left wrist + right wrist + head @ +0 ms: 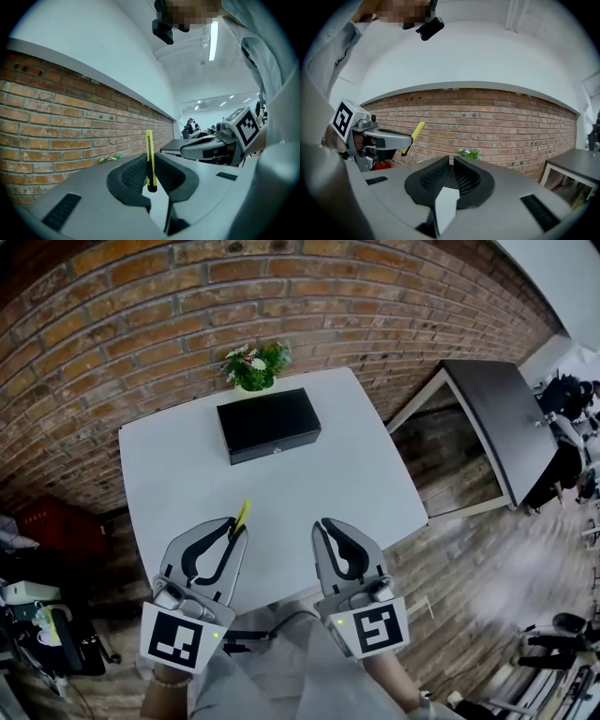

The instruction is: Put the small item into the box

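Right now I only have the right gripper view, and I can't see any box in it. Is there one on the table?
Observer: Yes. The head view shows a black box on the white table, at its far side, just in front of the potted plant.
Operator: Is it open?
Observer: No, the head view shows its lid down.
Operator: Is the yellow thing I see in the other gripper really clamped?
Observer: Yes. The left gripper view shows the left gripper shut on the yellow item, which stands upright between its jaws.
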Motion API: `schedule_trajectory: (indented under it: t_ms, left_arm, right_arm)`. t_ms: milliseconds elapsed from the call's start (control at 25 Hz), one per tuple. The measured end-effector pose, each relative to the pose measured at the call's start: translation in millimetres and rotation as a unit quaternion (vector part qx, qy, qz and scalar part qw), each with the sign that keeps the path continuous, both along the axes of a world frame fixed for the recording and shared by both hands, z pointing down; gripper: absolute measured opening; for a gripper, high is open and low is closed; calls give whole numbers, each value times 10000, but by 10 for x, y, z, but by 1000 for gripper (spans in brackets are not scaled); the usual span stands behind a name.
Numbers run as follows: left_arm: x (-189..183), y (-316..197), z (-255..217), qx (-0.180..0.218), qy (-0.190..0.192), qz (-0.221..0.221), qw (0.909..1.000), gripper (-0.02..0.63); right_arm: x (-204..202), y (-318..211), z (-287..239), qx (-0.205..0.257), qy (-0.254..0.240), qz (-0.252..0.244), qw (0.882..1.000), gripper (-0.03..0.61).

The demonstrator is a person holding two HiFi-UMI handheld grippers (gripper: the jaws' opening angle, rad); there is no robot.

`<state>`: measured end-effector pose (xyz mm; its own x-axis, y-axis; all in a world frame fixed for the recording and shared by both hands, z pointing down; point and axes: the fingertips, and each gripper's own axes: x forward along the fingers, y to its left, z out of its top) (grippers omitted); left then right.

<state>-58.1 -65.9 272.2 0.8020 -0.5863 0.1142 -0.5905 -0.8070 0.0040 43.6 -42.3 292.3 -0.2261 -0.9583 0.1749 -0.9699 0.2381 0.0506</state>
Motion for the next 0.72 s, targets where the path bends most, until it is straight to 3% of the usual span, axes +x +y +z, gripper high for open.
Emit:
schedule_trajectory:
  t_ms: [720]
  left_arm:
    - [25,-528,379,-309,-170,-274,9990,60]
  right_arm:
    - [54,-621,372,-227,-133,-199,9995,58]
